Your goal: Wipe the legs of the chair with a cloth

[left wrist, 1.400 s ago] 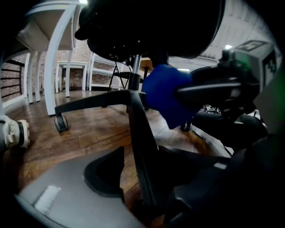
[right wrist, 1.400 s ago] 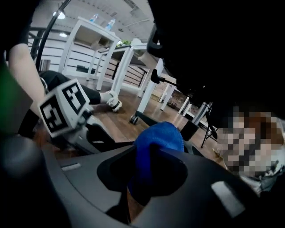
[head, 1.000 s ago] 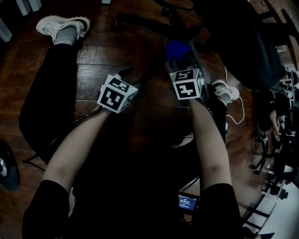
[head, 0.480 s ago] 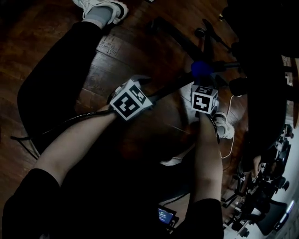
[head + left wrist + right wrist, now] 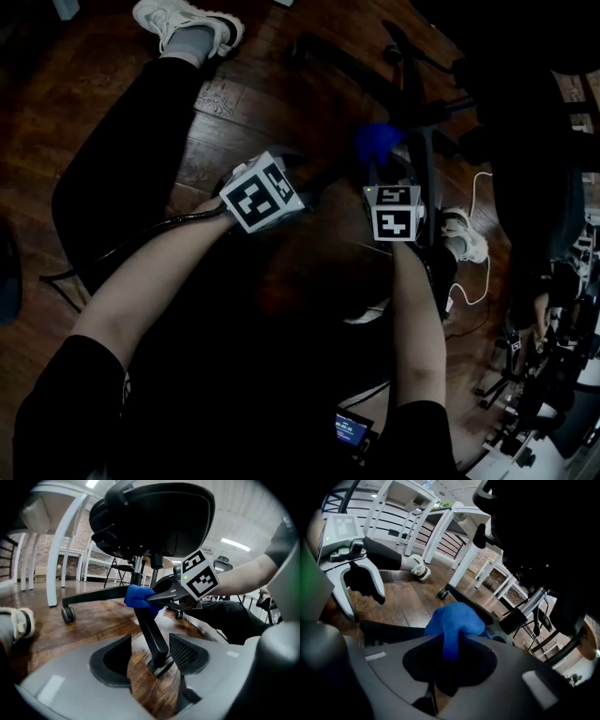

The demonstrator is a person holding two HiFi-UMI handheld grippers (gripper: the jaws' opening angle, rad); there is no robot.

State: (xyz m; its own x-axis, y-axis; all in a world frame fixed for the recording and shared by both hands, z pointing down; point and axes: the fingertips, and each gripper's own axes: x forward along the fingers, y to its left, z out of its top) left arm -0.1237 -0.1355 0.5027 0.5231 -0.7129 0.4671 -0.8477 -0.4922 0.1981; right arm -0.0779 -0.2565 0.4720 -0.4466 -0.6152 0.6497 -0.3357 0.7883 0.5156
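Blue bunched cloth (image 5: 454,620), pinched in right gripper (image 5: 448,645) pressed together, held against slanted black chair leg (image 5: 151,629) at frame centre. Left gripper (image 5: 151,657) spread, straddling that leg's lower end without clamping. Brown wooden floor (image 5: 93,620) underneath.

I see a dark wooden floor (image 5: 234,103) with a white shoe (image 5: 187,21) on it near the top, and a second shoe (image 5: 466,234) over at the right side. A thin white cable (image 5: 488,277) lies in a loop on the floor just beside the second shoe, and a small lit screen (image 5: 352,429) glows low down. Farther back stands a white table (image 5: 63,541) with tall, thin legs.
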